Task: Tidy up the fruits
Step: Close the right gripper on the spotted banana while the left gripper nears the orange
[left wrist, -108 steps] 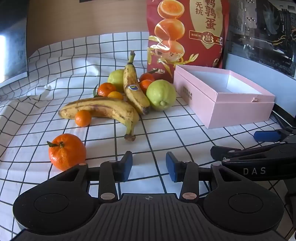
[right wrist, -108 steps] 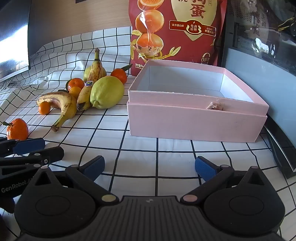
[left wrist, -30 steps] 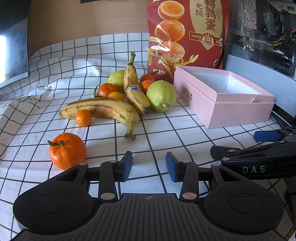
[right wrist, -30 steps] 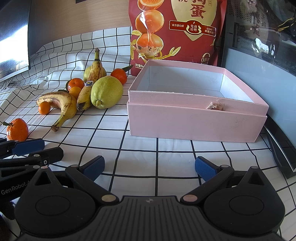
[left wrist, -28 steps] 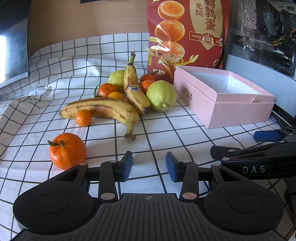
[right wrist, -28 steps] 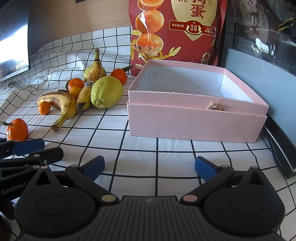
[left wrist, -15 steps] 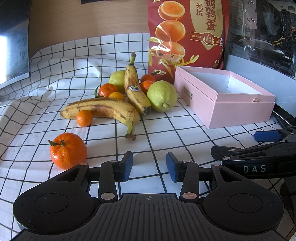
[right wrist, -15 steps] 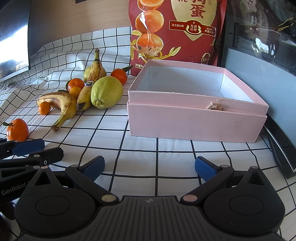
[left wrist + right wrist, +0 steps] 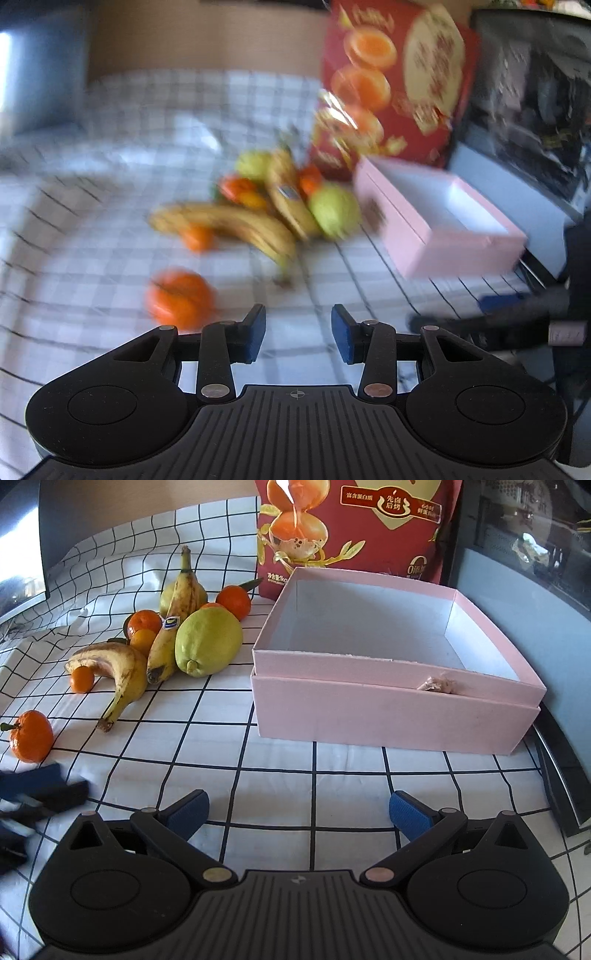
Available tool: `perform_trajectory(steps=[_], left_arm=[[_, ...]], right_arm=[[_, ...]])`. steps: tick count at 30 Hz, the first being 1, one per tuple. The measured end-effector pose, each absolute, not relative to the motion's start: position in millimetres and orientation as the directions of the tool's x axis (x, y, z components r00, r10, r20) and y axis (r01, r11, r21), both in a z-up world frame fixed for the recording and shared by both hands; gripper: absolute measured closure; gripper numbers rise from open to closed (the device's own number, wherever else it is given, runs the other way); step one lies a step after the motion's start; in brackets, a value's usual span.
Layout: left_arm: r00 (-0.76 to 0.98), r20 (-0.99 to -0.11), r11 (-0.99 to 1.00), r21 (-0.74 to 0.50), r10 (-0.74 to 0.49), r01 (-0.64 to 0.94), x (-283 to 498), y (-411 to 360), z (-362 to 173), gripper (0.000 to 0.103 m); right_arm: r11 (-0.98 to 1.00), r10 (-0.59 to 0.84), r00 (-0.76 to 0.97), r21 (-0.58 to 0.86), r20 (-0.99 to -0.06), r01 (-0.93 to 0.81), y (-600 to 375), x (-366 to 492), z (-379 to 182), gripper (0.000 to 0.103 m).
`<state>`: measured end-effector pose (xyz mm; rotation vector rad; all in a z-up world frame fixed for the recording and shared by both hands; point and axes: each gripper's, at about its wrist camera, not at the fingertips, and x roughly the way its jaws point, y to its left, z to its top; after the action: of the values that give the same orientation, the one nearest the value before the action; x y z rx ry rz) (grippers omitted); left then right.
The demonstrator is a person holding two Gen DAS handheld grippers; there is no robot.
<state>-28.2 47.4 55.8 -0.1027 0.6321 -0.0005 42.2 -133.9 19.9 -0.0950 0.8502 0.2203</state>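
Nothing is packed yet: the pink box [image 9: 397, 716], right of centre in the right wrist view, has no fruit in it, and all the fruit lies on the cloth to its left. I judge this the opening reach for a first piece.

My left gripper [image 9: 298, 334] is partly open with nothing between its jaws. Its view is badly smeared, but the large tangerine [image 9: 180, 297] shows just above and left of the left fingertip. My right gripper [image 9: 297, 814] stands wide open and empty over bare cloth at the bottom of its frame, in front of the box.

The spotted banana [image 9: 120, 674], the stickered banana [image 9: 173, 627] and the green lemon [image 9: 208, 642] touch in a cluster at centre left, with small tangerines tucked behind them; a lone tangerine [image 9: 31, 736] sits at the far left edge.

The next move, I think, calls for centring the left jaws round that nearest tangerine, which may roll.

The surface is a white cloth with a black grid [image 9: 332, 786], rumpled at upper left. A red snack bag [image 9: 351, 524] stands behind the box; a dark cabinet fills the right edge.
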Motion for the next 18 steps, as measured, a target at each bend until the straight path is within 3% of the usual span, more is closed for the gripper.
perform_trajectory(steps=[3,6,8,12,18], left_arm=[[0.800,-0.597,0.997,-0.001,0.060,-0.075,-27,70,71,0.059],[0.766,-0.640,0.993,-0.040,0.060,-0.112,-17,97,77,0.059],[0.762,-0.647,0.986,-0.103,0.034,-0.132,-13,114,83,0.059],[0.767,-0.641,0.975,-0.172,-0.002,-0.142,-6,135,85,0.059],[0.796,-0.603,0.962,-0.243,-0.047,-0.127,10,170,75,0.060]], right_arm=[[0.970,0.170,0.672,0.003,-0.721,-0.242,-136,36,17,0.000],[0.971,0.162,0.661,-0.001,-0.732,-0.239,-134,36,20,0.000],[0.963,0.172,0.660,-0.014,-0.731,-0.267,-126,35,25,0.011],[0.905,0.239,0.713,-0.116,-0.659,-0.410,-88,32,49,0.016],[0.747,0.352,0.626,-0.194,-0.695,-0.636,-2,87,69,0.047]])
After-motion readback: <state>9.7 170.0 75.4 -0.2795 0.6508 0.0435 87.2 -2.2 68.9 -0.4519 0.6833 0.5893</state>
